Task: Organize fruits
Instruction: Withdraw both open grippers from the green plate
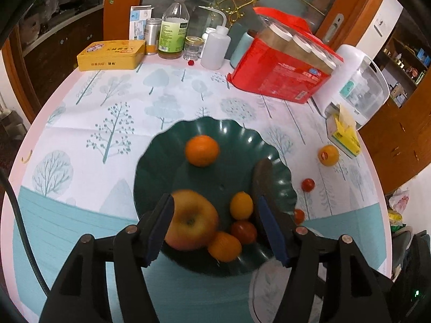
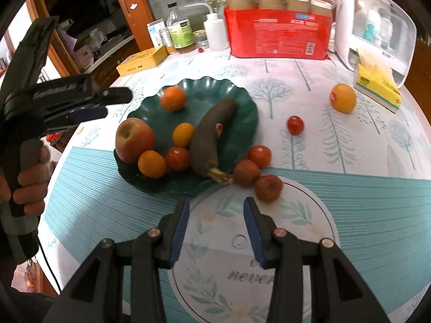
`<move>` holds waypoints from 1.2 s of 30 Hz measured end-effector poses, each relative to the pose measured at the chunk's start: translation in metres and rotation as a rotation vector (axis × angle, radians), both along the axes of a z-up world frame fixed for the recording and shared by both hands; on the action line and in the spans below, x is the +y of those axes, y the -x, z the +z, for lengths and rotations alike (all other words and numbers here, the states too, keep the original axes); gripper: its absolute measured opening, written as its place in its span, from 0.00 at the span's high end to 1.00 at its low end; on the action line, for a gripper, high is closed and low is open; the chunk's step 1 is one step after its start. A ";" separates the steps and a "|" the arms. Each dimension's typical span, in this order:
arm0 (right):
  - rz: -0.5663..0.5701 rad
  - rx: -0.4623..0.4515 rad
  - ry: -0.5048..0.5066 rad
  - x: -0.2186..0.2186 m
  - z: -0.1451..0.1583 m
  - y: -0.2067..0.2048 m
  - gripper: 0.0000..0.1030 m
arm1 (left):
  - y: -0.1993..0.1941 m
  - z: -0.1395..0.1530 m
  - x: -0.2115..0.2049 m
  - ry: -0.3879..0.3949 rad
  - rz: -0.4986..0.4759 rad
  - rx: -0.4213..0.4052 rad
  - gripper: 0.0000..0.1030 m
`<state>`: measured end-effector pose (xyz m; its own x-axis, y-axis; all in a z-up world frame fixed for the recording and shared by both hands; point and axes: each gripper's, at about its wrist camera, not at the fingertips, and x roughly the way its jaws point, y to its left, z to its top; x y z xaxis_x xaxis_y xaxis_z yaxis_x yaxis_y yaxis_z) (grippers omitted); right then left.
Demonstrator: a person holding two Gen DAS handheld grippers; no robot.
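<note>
A dark green scalloped plate (image 1: 159, 167) (image 2: 242, 102) holds an apple (image 1: 191, 220) (image 2: 134, 140), an orange (image 1: 202, 150) (image 2: 173, 98), two small yellow-orange citrus (image 1: 241, 205) (image 2: 183, 134), a tomato (image 1: 243, 231) (image 2: 177, 158) and a blackened banana (image 2: 210, 134). My left gripper (image 1: 214, 210) (image 2: 107, 105) is open above the plate, around nothing. My right gripper (image 2: 216, 212) is open and empty over the table, near the plate's front. Off the plate lie an orange (image 2: 343, 98) (image 1: 328, 155), tomatoes (image 2: 295, 125) (image 2: 260, 156) and two brown wrinkled fruits (image 2: 246, 172) (image 2: 268, 188).
At the back stand a yellow tin (image 1: 110, 55), bottles and jars (image 1: 172, 35), a white squeeze bottle (image 1: 215, 48), a red package of cups (image 2: 280, 35) and a white appliance (image 2: 377, 24). A yellow tissue box (image 2: 377, 83) sits at the right. The table edge curves at left and right.
</note>
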<state>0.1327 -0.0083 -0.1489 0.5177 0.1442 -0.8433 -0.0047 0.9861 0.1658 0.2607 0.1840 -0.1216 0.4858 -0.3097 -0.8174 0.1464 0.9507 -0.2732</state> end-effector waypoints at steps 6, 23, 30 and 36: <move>-0.018 0.000 -0.036 -0.030 -0.003 0.015 0.54 | 0.035 -0.001 -0.017 -0.050 0.034 0.027 0.30; 0.087 0.021 -0.049 -0.121 0.000 0.056 0.39 | 0.121 -0.005 -0.098 -0.101 0.171 0.108 0.21; 0.093 0.010 -0.049 -0.161 0.004 0.056 0.34 | 0.134 -0.008 -0.139 -0.102 0.187 0.130 0.17; 0.090 0.004 -0.047 -0.193 0.002 0.046 0.32 | 0.135 -0.015 -0.162 -0.118 0.223 0.179 0.17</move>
